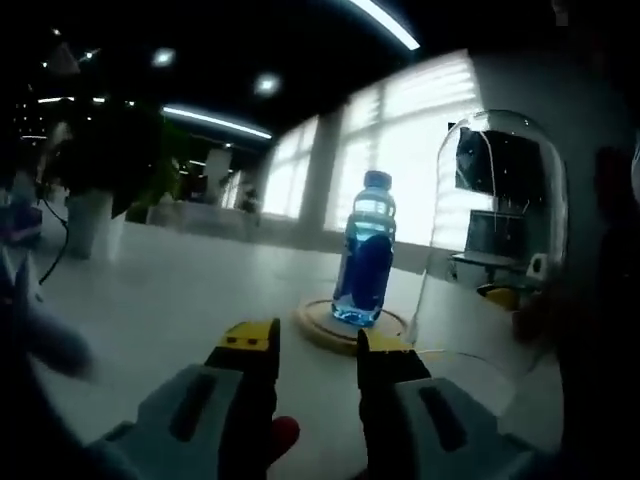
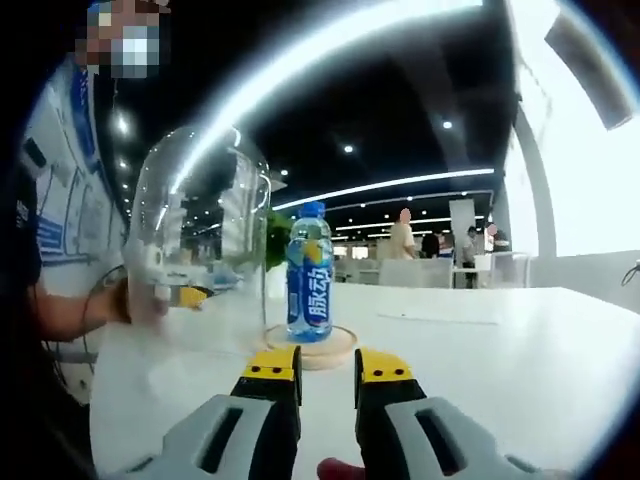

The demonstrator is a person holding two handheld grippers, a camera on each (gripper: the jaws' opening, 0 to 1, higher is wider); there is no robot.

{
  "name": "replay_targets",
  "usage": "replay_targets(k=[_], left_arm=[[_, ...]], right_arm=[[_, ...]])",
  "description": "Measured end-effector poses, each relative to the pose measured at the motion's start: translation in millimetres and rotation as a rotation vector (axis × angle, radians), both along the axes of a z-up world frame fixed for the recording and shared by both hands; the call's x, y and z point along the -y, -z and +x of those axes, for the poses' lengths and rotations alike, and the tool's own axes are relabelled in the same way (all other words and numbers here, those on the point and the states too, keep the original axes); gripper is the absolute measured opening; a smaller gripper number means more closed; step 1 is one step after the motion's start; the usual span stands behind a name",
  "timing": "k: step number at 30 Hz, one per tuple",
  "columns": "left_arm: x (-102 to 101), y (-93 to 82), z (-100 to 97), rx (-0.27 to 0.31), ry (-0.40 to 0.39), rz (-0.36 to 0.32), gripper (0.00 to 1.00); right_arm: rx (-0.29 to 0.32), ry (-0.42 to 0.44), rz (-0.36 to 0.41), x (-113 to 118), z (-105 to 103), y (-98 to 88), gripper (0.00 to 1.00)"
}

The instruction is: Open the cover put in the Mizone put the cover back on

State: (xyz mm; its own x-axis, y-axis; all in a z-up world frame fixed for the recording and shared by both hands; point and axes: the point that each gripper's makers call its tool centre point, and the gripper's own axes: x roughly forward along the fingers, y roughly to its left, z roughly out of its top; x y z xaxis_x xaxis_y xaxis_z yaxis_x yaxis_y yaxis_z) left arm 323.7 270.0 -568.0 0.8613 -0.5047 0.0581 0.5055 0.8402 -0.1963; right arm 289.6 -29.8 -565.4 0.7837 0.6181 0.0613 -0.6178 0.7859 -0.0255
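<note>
A blue Mizone bottle (image 1: 365,250) stands upright on a round wooden base (image 1: 318,326). In the right gripper view the bottle (image 2: 309,272) sits on the same base (image 2: 340,347). The clear glass dome cover (image 1: 500,215) is off the base, to the right of the bottle; in the right gripper view the cover (image 2: 200,225) is to its left. A person's hand (image 2: 145,290) is at the cover's lower edge. My left gripper (image 1: 318,338) is open just short of the base, holding nothing. My right gripper (image 2: 328,362) faces the base from the other side, jaws slightly apart and bare.
The white table (image 2: 480,350) spreads wide around the base. A person (image 2: 60,230) stands close beside the cover. A potted plant (image 1: 95,190) stands at the table's far side, and people (image 2: 405,240) stand far behind.
</note>
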Motion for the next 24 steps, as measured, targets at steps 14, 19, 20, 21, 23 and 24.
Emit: replay_targets(k=[14, 19, 20, 21, 23, 24], left_arm=[[10.2, -4.0, -6.0, 0.03, 0.042, -0.003, 0.13], [13.3, 9.3, -5.5, 0.0, 0.062, 0.066, 0.24], [14.4, 10.1, -6.1, 0.004, 0.064, 0.079, 0.24], [13.5, 9.9, -5.2, 0.012, 0.053, 0.093, 0.23], [9.6, 5.5, -2.5, 0.049, 0.041, 0.111, 0.23], [9.0, 3.5, -3.4, 0.049, 0.045, 0.09, 0.22]], right_arm=[[-0.021, 0.03, 0.078, 16.5, 10.1, -1.8, 0.02], [-0.053, -0.004, 0.11, 17.5, 9.7, 1.0, 0.0], [-0.058, -0.004, 0.115, 19.3, 10.0, 0.9, 0.0], [-0.072, -0.009, 0.138, 19.4, 9.4, 1.1, 0.01], [-0.123, -0.027, 0.18, 17.7, 7.9, 3.8, 0.05], [-0.108, -0.025, 0.164, 17.8, 9.3, 3.2, 0.08]])
